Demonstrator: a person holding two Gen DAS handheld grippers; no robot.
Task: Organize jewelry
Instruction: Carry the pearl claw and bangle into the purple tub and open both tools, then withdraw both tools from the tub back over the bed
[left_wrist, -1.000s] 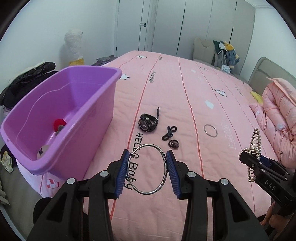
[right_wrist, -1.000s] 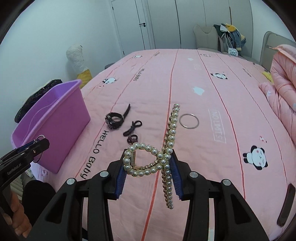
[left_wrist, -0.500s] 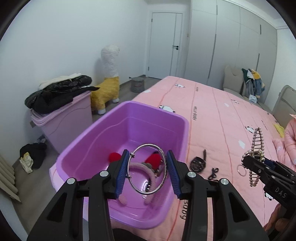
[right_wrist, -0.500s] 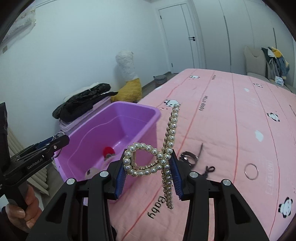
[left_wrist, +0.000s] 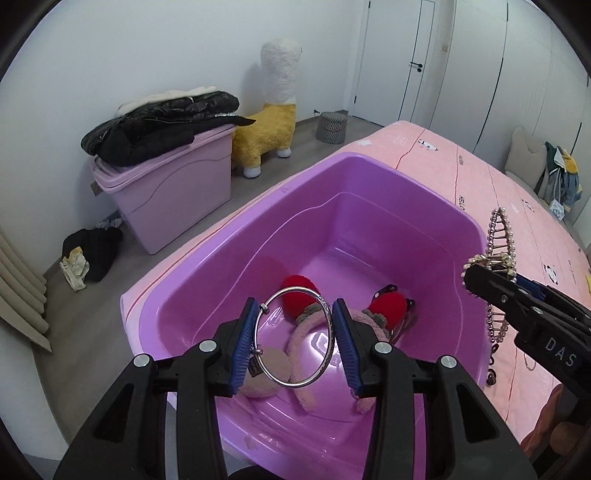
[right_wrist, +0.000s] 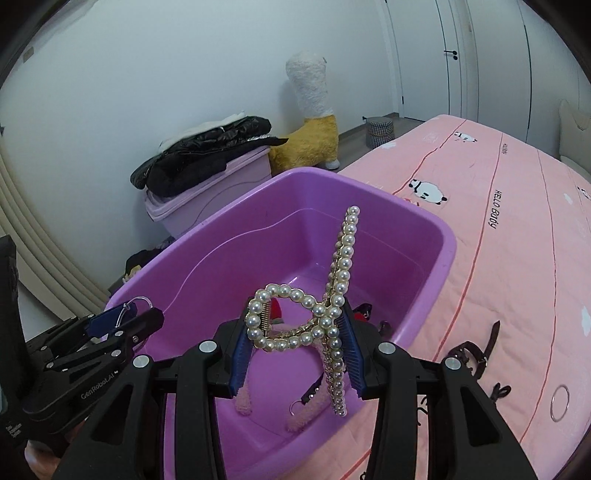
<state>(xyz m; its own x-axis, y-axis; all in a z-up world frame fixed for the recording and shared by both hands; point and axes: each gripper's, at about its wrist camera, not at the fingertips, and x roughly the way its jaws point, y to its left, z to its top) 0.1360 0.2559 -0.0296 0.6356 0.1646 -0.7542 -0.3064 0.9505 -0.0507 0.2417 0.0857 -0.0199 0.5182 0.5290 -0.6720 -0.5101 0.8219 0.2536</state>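
Left wrist: round metal bangle (left_wrist: 294, 338), smooth purple tub (left_wrist: 369, 236).

Left claw (left_wrist: 294, 345) pinching silver bangle (left_wrist: 295, 336), above purple tub (left_wrist: 369, 206)

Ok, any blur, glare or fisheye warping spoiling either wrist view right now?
Left wrist view: sharp, soft glare on the purple plastic tub floor, door and walls bowed at the edges. Right wrist view: pearl hair claw crisp, even room light, dark corner vignette.

Beside your bed (left_wrist: 491, 206) stands a lidded pink storage box (left_wrist: 166, 192) with a black jacket (left_wrist: 162, 125) piled on top. A yellow plush alpaca (left_wrist: 271, 122) stands just beyond it, and a checked pouf (left_wrist: 331, 127) sits near the white door (left_wrist: 413, 62).
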